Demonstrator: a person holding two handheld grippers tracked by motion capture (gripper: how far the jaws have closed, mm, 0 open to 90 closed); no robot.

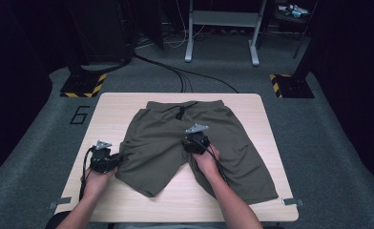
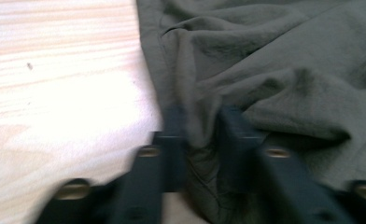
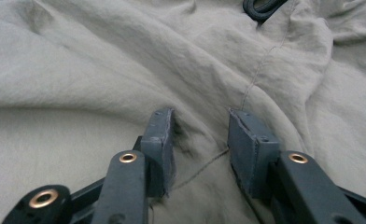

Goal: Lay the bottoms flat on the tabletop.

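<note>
A pair of olive shorts [image 1: 175, 138] lies flat on the light wooden table [image 1: 111, 112], waistband at the far side and black drawstring [image 1: 179, 113] at its middle. My left gripper [image 1: 120, 159] sits at the outer edge of the left leg. In the left gripper view it [image 2: 202, 119] is shut on a raised fold of the shorts [image 2: 274, 70] beside bare wood [image 2: 55, 93]. My right gripper [image 1: 193, 137] rests at the crotch. In the right gripper view its jaws [image 3: 200, 121] stand partly apart, pressing a hump of cloth [image 3: 102, 70] along a seam, with the drawstring [image 3: 260, 7] beyond.
Bare table strips run left, right and in front of the shorts. Grey tape tabs [image 1: 61, 202] mark the front corners. On the dark floor beyond are black cables [image 1: 180, 74], two yellow-and-black striped stand bases [image 1: 82, 86] and a grey desk frame [image 1: 221, 28].
</note>
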